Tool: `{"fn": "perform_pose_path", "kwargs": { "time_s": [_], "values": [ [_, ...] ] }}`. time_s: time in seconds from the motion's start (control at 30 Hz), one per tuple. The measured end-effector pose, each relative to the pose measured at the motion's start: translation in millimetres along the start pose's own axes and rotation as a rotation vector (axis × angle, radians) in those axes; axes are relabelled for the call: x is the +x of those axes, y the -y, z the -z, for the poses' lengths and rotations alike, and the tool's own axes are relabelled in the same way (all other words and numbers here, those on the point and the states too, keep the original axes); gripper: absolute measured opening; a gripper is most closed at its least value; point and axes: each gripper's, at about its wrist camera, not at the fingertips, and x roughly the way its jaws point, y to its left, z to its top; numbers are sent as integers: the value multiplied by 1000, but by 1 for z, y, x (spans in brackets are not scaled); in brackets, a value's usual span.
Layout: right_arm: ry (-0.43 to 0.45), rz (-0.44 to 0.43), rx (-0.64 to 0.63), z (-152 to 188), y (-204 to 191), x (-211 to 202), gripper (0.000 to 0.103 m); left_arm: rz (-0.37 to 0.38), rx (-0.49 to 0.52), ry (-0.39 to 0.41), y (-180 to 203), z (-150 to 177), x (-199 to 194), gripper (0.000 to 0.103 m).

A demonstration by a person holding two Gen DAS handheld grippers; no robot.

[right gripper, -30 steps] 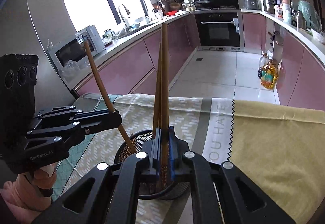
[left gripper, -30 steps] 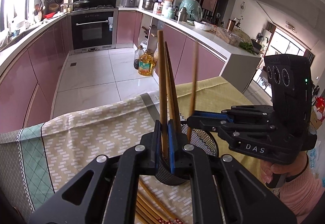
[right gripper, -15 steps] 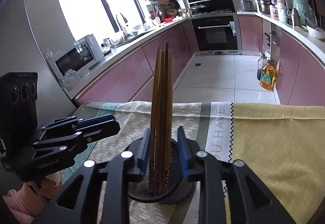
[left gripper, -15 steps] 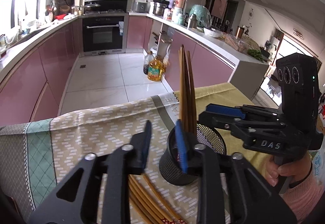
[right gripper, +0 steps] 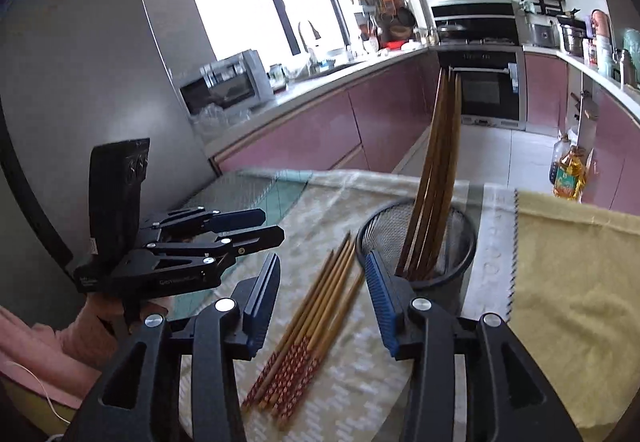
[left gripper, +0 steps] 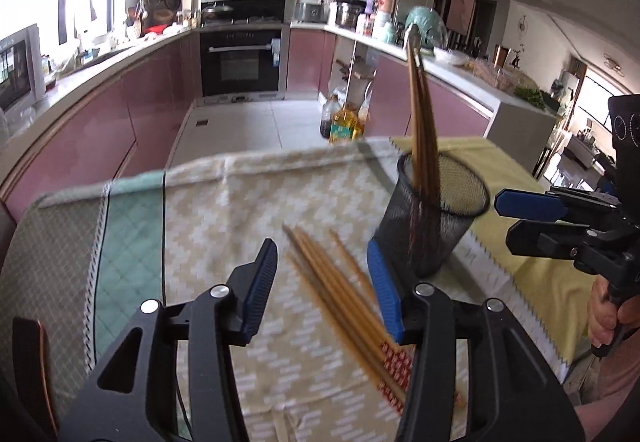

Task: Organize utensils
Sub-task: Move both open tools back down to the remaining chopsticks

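Left wrist view: both grippers' jaws gape empty above loose chopsticks [left gripper: 344, 294] beside mesh holder [left gripper: 436, 226].

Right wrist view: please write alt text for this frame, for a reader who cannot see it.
The right gripper, jaws open and empty, hangs over a bundle of loose chopsticks lying on a patterned tablecloth. Just beyond, more chopsticks stand leaning in a black mesh cup. The left gripper, also empty, is at left, with a pink-cabinet kitchen behind.
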Motion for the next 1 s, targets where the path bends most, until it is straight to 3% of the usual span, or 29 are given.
{"fn": "perform_pose_path", "kwargs": {
  "time_s": [0.33,1.0],
  "values": [
    [-151,26,122,45,12,53,42,-9,-24,-160,-2,56,34,51],
    [-164,91,103,52,-1,67,42,-17,-4,-196,5,67,42,51]
  ]
}}
